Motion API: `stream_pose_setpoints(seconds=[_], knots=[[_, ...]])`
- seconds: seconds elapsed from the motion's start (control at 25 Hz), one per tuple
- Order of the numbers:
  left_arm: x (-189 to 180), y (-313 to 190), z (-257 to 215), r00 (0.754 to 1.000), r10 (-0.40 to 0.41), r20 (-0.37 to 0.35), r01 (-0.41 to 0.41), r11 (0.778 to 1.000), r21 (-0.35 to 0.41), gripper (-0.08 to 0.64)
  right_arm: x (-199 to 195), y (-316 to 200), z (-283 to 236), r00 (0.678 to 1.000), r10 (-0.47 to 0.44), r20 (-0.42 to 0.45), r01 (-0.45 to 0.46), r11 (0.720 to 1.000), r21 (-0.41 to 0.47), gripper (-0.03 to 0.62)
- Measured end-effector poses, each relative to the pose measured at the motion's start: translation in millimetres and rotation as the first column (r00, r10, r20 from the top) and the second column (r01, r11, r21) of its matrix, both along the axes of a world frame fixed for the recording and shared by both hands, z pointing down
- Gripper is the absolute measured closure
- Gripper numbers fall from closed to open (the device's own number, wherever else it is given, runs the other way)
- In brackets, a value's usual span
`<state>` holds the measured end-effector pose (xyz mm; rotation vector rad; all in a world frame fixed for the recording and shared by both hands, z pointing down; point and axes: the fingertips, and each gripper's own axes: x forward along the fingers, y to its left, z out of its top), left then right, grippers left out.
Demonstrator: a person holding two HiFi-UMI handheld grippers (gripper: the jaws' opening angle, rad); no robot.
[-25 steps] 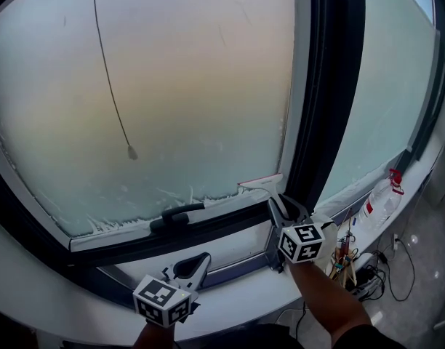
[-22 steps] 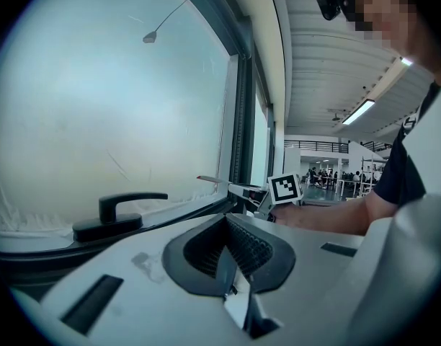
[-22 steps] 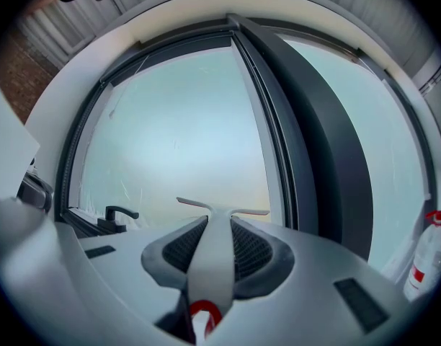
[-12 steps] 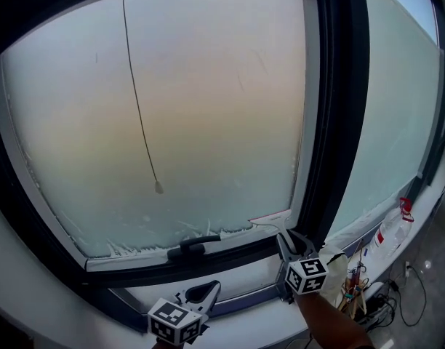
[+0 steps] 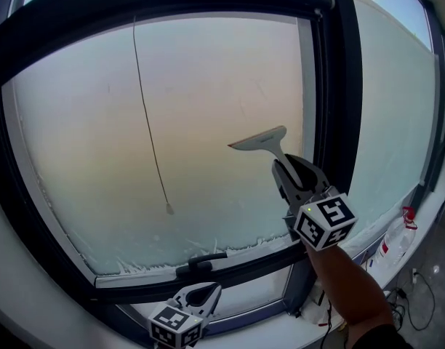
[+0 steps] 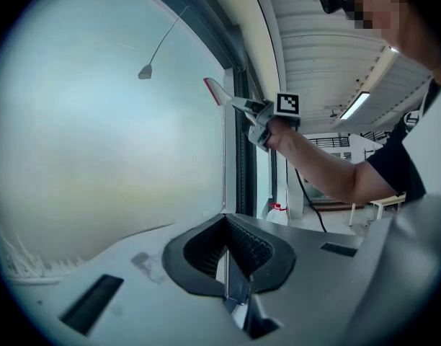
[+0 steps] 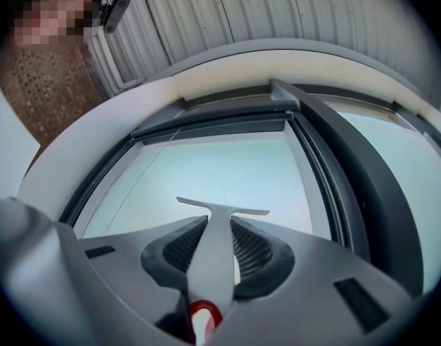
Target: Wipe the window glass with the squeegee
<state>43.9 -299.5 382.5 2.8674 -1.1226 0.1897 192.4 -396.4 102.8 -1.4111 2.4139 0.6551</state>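
Your right gripper (image 5: 288,174) is clamped on the squeegee (image 5: 260,139). In the right gripper view its pale handle runs straight up between the two dark pads, which press on it from both sides, and the T-shaped blade stands just past the jaw tips. You hold it raised at about mid-height of the window glass (image 5: 208,107), near the pane's right edge and just left of the dark frame post (image 5: 340,86). The blade is tilted, with its left end lower, and lies close against the glass; I cannot tell whether it touches.

Your left gripper (image 5: 198,295) sits low and near you, below the bottom frame and just beneath the dark window handle (image 5: 201,262). Its jaws are together with nothing between them.

A thin cord (image 5: 148,122) hangs down the left part of the pane and ends in a small weight. Frosty streaks line the bottom edge of the glass. Far right, a spray bottle (image 5: 398,237) with a red top stands on the sill.
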Motion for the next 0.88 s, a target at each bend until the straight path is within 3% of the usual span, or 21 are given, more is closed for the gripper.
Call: stream_pose_setpoints(seconds=[0.2, 0.52, 0.64, 0.88], knots=[[-5.9, 2.9, -20.7, 1.0, -0.005, 0.01, 0.005, 0.999, 0.045, 0.558, -19.3, -5.2, -84.7, 1.0, 0.017, -0.02, -0.016, 0.996, 0.088, 0.508], [-24.8, 7.5, -29.7, 0.999, -0.048, -0.005, 0.048, 0.997, 0.059, 0.558, -41.9, -16.9, -172.4, 0.997, -0.027, 0.078, 0.017, 0.992, 0.129, 0.508], [-32.5, 9.5, -40.5, 0.998, -0.063, -0.016, 0.064, 0.994, 0.084, 0.56, -49.1, -19.4, -182.9, 0.996, -0.021, 0.086, 0.009, 0.99, 0.141, 0.508], [-51.4, 11.6, -42.8, 0.996, -0.09, -0.027, 0.092, 0.992, 0.085, 0.56, -55.8, -18.4, -169.0, 0.996, 0.074, 0.051, -0.082, 0.981, 0.175, 0.508]])
